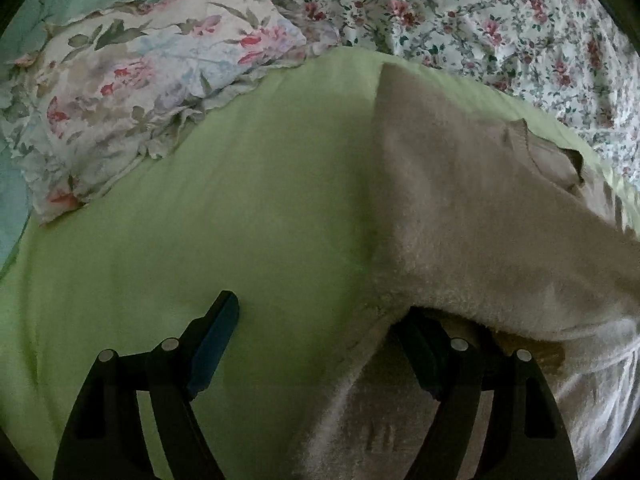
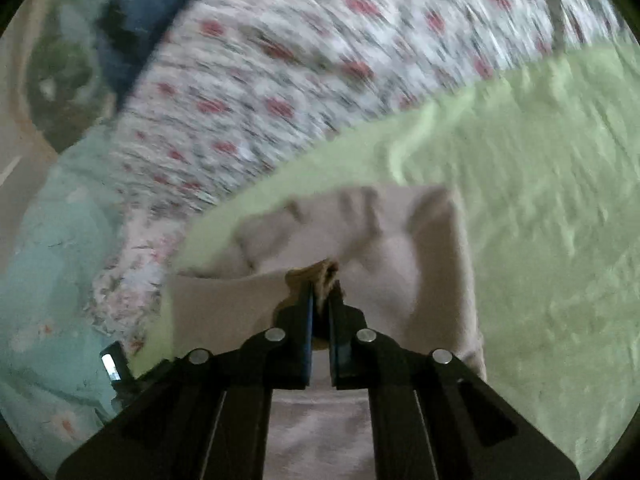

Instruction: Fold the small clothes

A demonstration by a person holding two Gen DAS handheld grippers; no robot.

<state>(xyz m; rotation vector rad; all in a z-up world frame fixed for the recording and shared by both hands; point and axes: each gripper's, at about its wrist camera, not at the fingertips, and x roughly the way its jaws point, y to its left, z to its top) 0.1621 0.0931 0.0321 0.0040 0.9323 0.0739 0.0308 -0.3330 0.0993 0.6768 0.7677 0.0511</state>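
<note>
A: Status of the sweater (image 1: 472, 216)?

B: Lying on the green sheet (image 1: 224, 216) on the bed. Soft, light, limp. Right claw (image 2: 320, 300) pinches its edge; left claw (image 1: 320, 332) gapes wide.

A: Grip points?

B: Hems, corners.

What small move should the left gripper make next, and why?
Probably close the left gripper on the beige garment: its jaws are open, with cloth draped over one finger, while the right gripper is already pinching an edge above the green sheet.
</note>
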